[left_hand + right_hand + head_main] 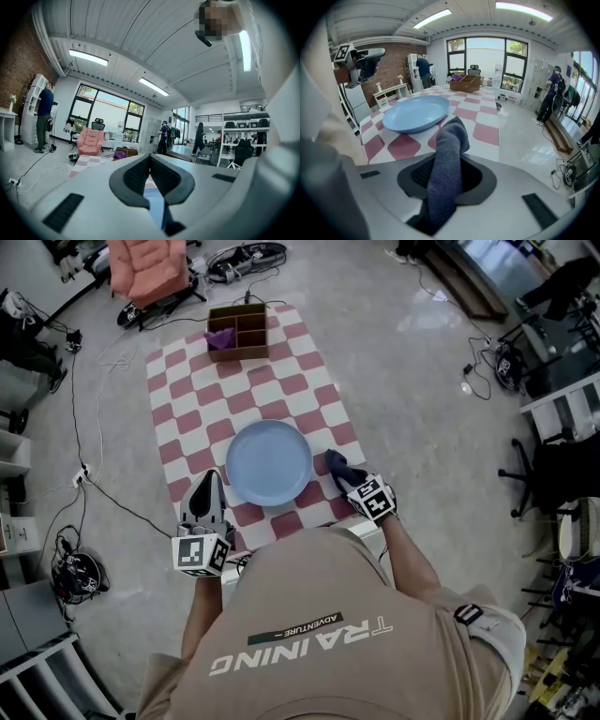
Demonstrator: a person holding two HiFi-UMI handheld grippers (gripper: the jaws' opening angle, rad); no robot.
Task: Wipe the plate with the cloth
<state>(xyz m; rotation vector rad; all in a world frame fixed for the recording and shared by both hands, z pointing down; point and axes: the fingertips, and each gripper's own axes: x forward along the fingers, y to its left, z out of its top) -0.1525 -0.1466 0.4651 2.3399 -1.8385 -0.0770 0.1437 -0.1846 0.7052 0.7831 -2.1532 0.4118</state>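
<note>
The right gripper (345, 476) clamps the grey cloth (449, 145), whose long axis points up-frame beside the blue plate (415, 114); the left gripper (151, 173) is closed and empty.

The top of the blue plate (269, 462) lies open to us from above. Beyond it, the checkered mat (202, 399) gives a broad bare lane up to the wooden divided box (238, 331). The left gripper (210, 480) crowds the plate's near-left rim. The right gripper (343, 474), with its dark cloth (335, 463), crowds the right rim. Cables (98, 427) trail left of the mat.
</note>
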